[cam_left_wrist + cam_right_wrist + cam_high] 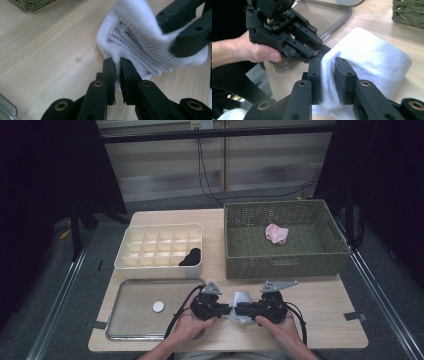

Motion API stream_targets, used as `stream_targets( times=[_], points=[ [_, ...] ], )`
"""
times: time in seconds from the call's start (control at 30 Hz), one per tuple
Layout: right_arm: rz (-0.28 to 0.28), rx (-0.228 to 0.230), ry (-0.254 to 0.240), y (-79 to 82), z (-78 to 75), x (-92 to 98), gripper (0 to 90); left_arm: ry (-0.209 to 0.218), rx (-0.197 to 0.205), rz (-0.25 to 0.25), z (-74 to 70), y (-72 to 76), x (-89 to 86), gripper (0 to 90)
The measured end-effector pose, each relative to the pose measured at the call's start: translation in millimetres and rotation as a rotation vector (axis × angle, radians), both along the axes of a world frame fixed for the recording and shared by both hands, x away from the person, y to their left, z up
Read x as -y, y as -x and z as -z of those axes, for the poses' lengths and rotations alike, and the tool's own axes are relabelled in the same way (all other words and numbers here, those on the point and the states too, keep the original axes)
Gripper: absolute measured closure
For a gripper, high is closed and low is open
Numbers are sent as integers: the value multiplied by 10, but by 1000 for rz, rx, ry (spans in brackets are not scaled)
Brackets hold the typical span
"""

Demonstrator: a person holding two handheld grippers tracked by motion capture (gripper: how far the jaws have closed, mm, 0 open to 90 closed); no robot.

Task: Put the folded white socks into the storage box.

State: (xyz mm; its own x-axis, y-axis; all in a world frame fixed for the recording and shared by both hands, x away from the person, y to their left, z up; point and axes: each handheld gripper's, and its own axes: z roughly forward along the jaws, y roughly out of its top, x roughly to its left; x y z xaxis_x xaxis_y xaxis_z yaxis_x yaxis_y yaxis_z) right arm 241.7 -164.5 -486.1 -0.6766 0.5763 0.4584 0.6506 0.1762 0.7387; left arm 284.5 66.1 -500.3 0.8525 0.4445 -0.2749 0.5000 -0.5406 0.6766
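Note:
A white sock (pixel 242 298) lies bunched on the wooden table near its front edge, between my two grippers, which face each other. My left gripper (pixel 230 309) comes in from the left. In the left gripper view its jaws (pixel 117 63) are pinched together on a thin fold at the sock's edge (pixel 140 37). My right gripper (pixel 240 310) comes in from the right. In the right gripper view its jaws (pixel 327 63) stand a little apart, and white sock fabric (pixel 367 55) fills the gap. The right gripper (pixel 175 35) also grips the ribbed cuff in the left gripper view.
A white compartment box (pixel 160 227) at the back left holds a black sock (pixel 190 257). A green woven basket (pixel 285 264) at the back right holds a pink sock (pixel 276 233). A metal tray (pixel 130 320) with a small white disc (pixel 158 307) sits at the front left.

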Motion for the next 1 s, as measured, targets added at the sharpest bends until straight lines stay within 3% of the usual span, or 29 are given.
stream_targets(
  times=[0.17,0.4,0.53,0.67,0.77,1.0],
  points=[
    [0,-23,9,60,33,14,742,-1,5,-8,0,12,4,832],
    [1,-21,34,-7,128,-37,792,12,-3,-8,-15,-12,-32,808],
    [5,-23,36,-7,135,-48,794,76,-11,-31,-117,-36,-105,770],
    [6,-20,26,-9,148,-43,795,144,2,-60,-205,-83,-145,657],
    [5,-17,23,-7,146,-47,794,171,4,-81,-232,-109,-103,608],
    [-1,-21,15,22,119,-18,765,128,-20,-86,-135,-114,-15,561]
  ],
)
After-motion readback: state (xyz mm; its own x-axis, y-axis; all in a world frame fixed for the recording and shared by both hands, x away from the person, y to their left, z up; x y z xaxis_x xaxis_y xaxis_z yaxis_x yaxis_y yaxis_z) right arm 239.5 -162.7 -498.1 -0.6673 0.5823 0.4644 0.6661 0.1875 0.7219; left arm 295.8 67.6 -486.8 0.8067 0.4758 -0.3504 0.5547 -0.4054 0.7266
